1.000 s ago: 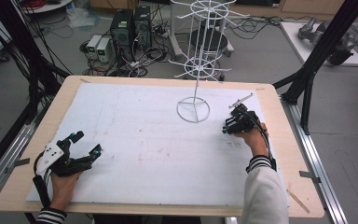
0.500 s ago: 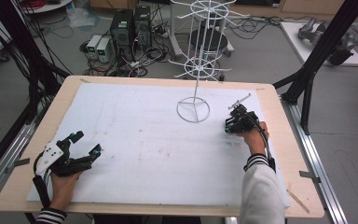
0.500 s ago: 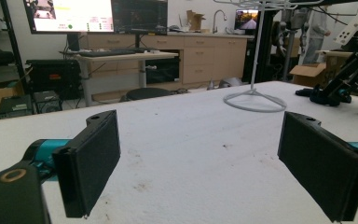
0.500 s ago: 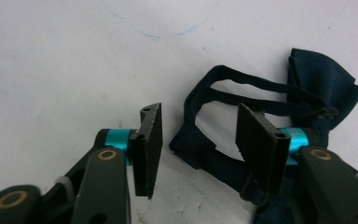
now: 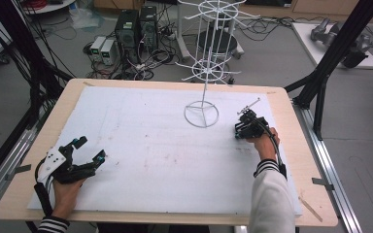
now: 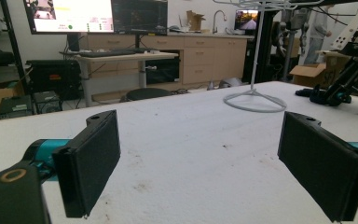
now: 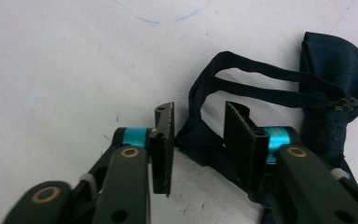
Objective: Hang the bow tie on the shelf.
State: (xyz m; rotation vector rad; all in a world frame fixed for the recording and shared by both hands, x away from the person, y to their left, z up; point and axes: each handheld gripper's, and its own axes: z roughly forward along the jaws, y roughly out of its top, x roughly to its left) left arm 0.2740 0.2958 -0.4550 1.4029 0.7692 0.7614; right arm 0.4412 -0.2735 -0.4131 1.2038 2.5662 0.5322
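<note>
A dark navy bow tie with a thin looped strap lies on the white table cover. My right gripper points down at it, jaws open with a narrow gap, a fold of the navy fabric lying between them. In the high view this gripper sits right of the white wire rack's ring base and covers most of the tie. My left gripper rests at the near left of the table, wide open with nothing between its pads.
A tall white wire display rack stands at the table's far middle. The white cover lies over a wooden tabletop. Black frame posts stand at both sides. Computers and cables sit on the floor behind the table.
My right gripper has shifted slightly left and nearer, staying low over the bow tie. The left gripper has not moved.
</note>
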